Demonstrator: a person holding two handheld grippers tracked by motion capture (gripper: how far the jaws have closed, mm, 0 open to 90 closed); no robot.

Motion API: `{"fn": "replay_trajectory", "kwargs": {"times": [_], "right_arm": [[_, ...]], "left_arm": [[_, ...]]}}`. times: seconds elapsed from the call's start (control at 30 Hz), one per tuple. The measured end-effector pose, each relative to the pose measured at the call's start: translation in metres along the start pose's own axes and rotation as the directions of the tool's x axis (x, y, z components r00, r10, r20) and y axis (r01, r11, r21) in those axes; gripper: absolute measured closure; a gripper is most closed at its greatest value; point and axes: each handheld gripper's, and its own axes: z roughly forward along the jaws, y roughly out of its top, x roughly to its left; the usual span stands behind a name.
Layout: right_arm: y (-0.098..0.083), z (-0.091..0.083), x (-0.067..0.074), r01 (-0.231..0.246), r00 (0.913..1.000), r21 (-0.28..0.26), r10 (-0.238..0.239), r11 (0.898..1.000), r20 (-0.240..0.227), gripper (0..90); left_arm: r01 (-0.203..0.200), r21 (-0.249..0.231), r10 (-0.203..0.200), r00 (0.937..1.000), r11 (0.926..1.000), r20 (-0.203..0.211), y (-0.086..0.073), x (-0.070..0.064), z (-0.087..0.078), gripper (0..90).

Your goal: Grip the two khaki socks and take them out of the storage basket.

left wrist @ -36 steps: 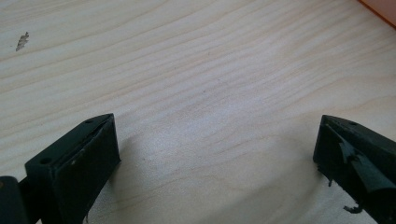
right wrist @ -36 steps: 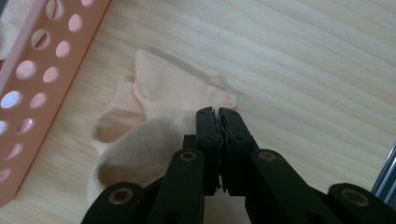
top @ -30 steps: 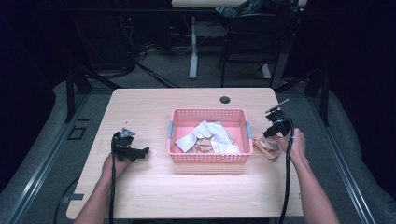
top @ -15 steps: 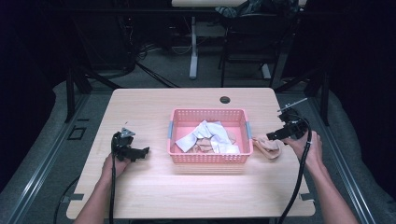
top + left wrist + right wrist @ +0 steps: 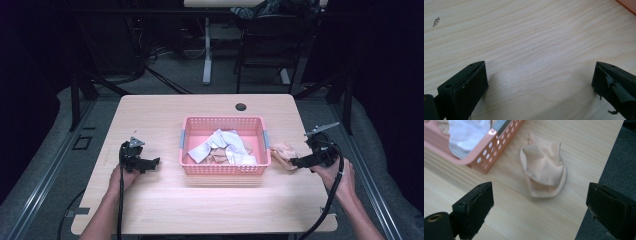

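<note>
A light wooden bench point(image 5: 165, 120) sits in the middle of the high view, with dark floor and chair legs beyond it at the top of the frame. Near the centre of the bench stands a pink perforated basket point(image 5: 224, 169), and inside it lies a heap of white and pale cloths point(image 5: 221, 146). A small dark round hole point(image 5: 241, 106) marks the bench just above the basket.

To the right of the basket, just beside its right wall, a crumpled peach-coloured cloth point(image 5: 283, 153) lies on the bare wood. In the right gripper view that peach cloth point(image 5: 543, 169) sits in the upper middle of the frame, close to the basket's corner point(image 5: 484, 157) at the upper left and near the bench edge at the right.

The right gripper point(image 5: 300, 162) is held at the right side of the bench, low in the frame, pointing left toward the peach cloth. Its fingers point(image 5: 472, 207) stand wide apart with nothing between them, the cloth lying ahead of them and untouched.

The left gripper point(image 5: 150, 163) rests at the lower left of the bench, well apart from the basket, a hand point(image 5: 124, 177) behind it. Its fingers point(image 5: 465, 86) are likewise spread wide over bare wood, holding nothing.
</note>
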Motion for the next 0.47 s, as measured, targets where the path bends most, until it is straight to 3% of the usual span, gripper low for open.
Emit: {"fn": "replay_trajectory", "kwargs": {"times": [0.27, 0.47], "right_arm": [[-0.029, 0.02, 0.008, 0.006, 0.9999, 0.065, -0.005, 0.998, -0.009, 5.9], [-0.037, 0.03, 0.009, 0.01, 0.9999, 0.111, -0.01, 0.994, -0.005, 5.3]], "left_arm": [[0.003, -0.003, -0.003, 1.0, 1.0, 0.0, 0.0, 0.0, 0.0, 0.0], [0.001, -0.003, -0.001, 1.0, 1.0, 0.0, 0.0, 0.0, 0.0, 0.0]]}}
